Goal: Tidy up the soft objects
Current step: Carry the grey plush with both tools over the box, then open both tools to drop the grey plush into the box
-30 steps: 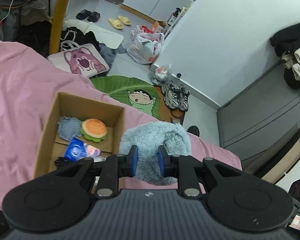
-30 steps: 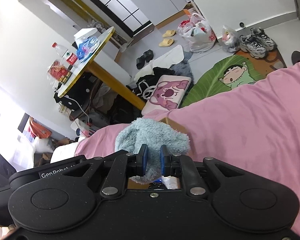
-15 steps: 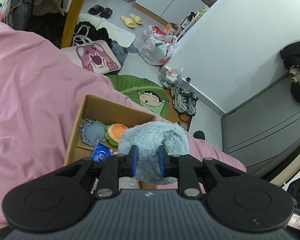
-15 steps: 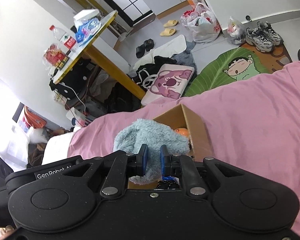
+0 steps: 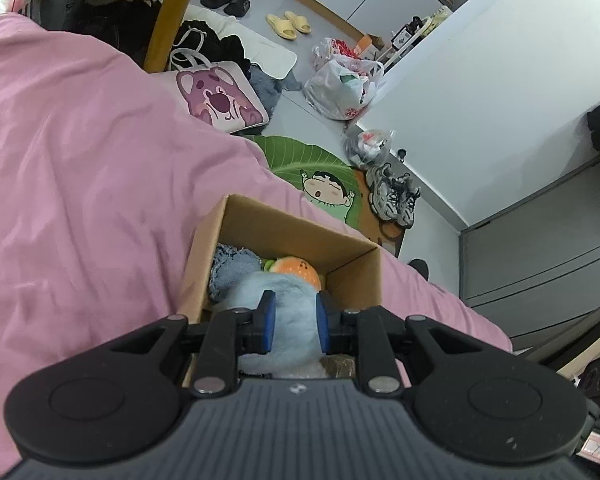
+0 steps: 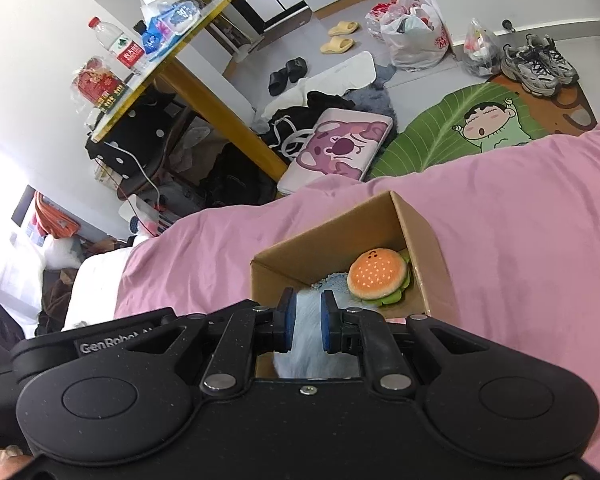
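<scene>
Left wrist view: left gripper clenched on pale blue fluffy cloth, blue pads pressing both sides. Cloth hangs inside cardboard box, near its front. Burger plush and grey-blue knit piece lie deeper in box. Box sits on pink bedsheet.

Right wrist view: right gripper clenched on same fluffy cloth, at box front edge. Burger plush rests against box's right wall.
</scene>
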`<state>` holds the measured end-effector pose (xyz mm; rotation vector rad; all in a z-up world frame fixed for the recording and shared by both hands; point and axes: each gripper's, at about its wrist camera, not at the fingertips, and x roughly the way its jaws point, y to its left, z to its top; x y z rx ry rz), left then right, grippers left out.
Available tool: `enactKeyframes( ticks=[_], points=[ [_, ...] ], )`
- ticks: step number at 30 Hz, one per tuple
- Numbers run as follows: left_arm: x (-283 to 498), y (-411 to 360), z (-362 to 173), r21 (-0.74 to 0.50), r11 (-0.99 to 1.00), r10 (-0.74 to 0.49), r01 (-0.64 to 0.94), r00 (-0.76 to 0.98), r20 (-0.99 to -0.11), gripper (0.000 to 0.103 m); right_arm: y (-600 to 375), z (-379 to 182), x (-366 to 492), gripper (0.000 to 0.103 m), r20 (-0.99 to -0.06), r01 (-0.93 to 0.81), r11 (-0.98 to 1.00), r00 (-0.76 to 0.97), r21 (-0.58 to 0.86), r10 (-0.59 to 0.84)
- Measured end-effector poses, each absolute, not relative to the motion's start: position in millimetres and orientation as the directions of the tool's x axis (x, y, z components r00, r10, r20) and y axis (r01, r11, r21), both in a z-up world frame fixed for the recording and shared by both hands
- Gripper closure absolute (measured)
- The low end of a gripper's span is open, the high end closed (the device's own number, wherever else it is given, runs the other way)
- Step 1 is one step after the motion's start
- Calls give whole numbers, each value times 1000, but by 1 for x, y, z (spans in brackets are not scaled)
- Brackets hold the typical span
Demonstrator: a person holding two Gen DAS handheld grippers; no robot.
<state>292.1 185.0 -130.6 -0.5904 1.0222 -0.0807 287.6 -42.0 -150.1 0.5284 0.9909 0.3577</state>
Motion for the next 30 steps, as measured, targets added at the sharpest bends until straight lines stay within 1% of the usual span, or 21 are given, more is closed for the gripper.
enactKeyframes(
  ticks=[5, 9, 11, 15, 17, 18, 20, 21, 22, 23, 24, 26, 28, 29, 30],
  points=[
    [298, 185, -132, -455, 867, -298, -201, 522, -799, 83, -47, -156, 287, 86, -705, -15, 822, 506, 569, 497],
    [295, 188, -131, -426, 880, -266, -210, 526, -808, 82, -54, -158, 284, 86, -715, 13, 823, 504, 568, 485],
    [293, 188, -130, -411, 887, -252, -212, 523, -814, 79, -55, -157, 281, 86, -716, 15, 824, 503, 566, 483],
    [289, 184, -127, -387, 896, -234, -219, 507, -830, 77, -59, -152, 275, 78, -712, 3, 825, 508, 565, 485],
    [286, 180, -123, -366, 904, -216, -219, 505, -835, 69, -65, -149, 271, 76, -708, 3, 827, 518, 562, 480],
    [285, 178, -120, -357, 909, -207, -217, 508, -836, 67, -68, -148, 268, 74, -706, 4, 827, 523, 562, 478],
    [280, 173, -114, -338, 917, -189, -210, 517, -835, 57, -75, -146, 265, 70, -702, 10, 825, 531, 565, 475],
    [278, 170, -111, -327, 922, -179, -209, 519, -836, 53, -80, -144, 262, 63, -699, 14, 824, 537, 567, 472],
    [275, 167, -109, -315, 926, -168, -208, 521, -837, 47, -84, -143, 260, 57, -697, 18, 824, 544, 567, 468],
    [273, 163, -105, -301, 932, -156, -203, 525, -837, 43, -89, -141, 256, 55, -694, 19, 826, 553, 564, 461],
    [272, 160, -102, -290, 937, -148, -196, 529, -836, 40, -94, -140, 254, 53, -691, 18, 827, 561, 561, 456],
    [267, 151, -95, -268, 946, -132, -183, 540, -831, 31, -103, -138, 249, 49, -689, 19, 830, 569, 558, 449],
    [260, 141, -88, -254, 952, -120, -172, 553, -824, 28, -113, -135, 244, 36, -690, 23, 835, 575, 550, 439],
    [257, 136, -85, -241, 957, -112, -163, 556, -823, 27, -117, -133, 241, 34, -688, 21, 838, 583, 545, 433],
    [253, 129, -82, -220, 964, -100, -152, 558, -824, 26, -122, -131, 238, 28, -683, 14, 842, 593, 540, 428]
  ],
)
